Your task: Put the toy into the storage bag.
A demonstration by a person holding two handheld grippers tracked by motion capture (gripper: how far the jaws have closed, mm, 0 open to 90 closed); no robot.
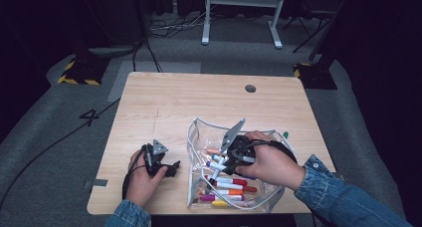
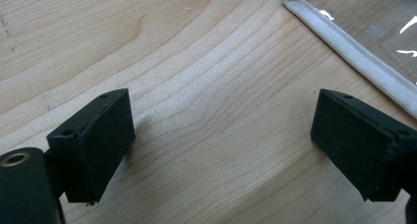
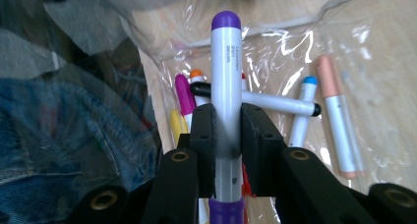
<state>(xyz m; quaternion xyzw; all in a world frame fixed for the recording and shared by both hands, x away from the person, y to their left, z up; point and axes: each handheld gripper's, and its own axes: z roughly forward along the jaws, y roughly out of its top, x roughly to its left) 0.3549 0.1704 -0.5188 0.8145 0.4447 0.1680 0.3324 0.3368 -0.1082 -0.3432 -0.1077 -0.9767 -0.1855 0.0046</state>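
Note:
A clear plastic pouch (image 1: 199, 130) lies open on the wooden table (image 1: 164, 102) with several coloured markers inside it. My right gripper (image 1: 219, 166) reaches into the pouch and is shut on a white marker with purple caps (image 3: 226, 62), which stands up between the pads (image 3: 204, 135). Below it in the pouch lie a black-capped marker (image 3: 260, 102), a blue-capped one (image 3: 304, 111), a peach one (image 3: 337, 111) and a magenta one (image 3: 184, 96). My left gripper (image 1: 171, 168) rests on the table just left of the pouch, open with nothing between its jaws (image 2: 226, 121). The pouch's white edge (image 2: 354, 57) passes beyond its right jaw.
Red (image 1: 234, 181), orange (image 1: 229, 191) and yellow (image 1: 221, 204) markers lie at the pouch's near end. A green marker tip (image 1: 285, 135) shows at the pouch's far right. A round cable hole (image 1: 250, 88) sits near the table's back edge. Grey tape (image 1: 99, 183) marks the front left corner.

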